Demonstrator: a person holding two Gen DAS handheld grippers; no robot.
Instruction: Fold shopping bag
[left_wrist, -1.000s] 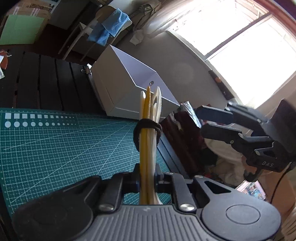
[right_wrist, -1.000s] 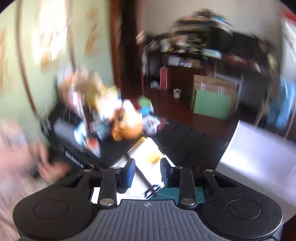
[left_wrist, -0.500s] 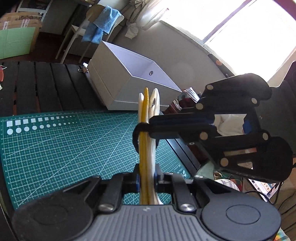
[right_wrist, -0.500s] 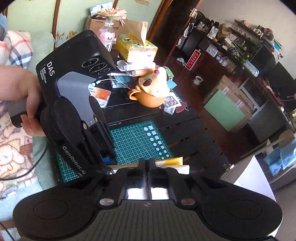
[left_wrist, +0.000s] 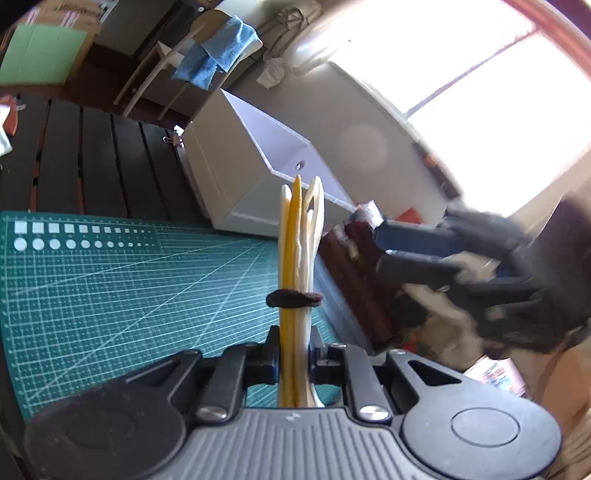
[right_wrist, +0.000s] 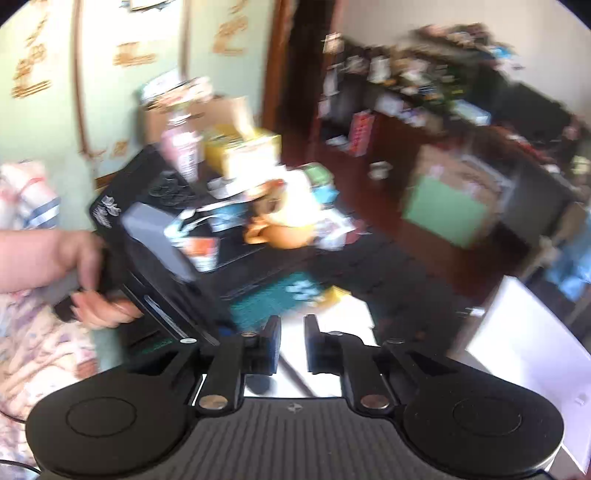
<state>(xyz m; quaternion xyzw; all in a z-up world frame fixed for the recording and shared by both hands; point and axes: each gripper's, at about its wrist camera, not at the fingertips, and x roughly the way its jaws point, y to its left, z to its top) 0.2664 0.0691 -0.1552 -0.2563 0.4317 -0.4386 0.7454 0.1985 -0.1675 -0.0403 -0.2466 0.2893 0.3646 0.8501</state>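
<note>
A: Starting at the left of the left wrist view, what lies there?

B: A green cutting mat with a white grid (left_wrist: 122, 288) on a dark slatted wooden table (left_wrist: 92, 158). Past the mat's far edge stands an open white rectangular box (left_wrist: 236, 173).

A: And in the middle?

B: The left gripper (left_wrist: 294, 360) pinches the folded cream and yellow shopping bag (left_wrist: 297, 236), a flat bundle standing on edge between its pads and pointing toward the box. A dark brown elastic band (left_wrist: 294, 298) circles the bundle just above the pads.

A: Further right?

B: The black right gripper (left_wrist: 382, 251), blurred, off the mat's right edge, near the bag's tip but apart from it. Its two fingers are parted.

A: What does its own camera give?

B: A bare hand (right_wrist: 85, 280) at the left grips the handle of the other gripper. In the centre the right gripper's jaws are opening, a narrow gap showing, nothing pressed between the pads (right_wrist: 272, 343). The white box sits at the right
</note>
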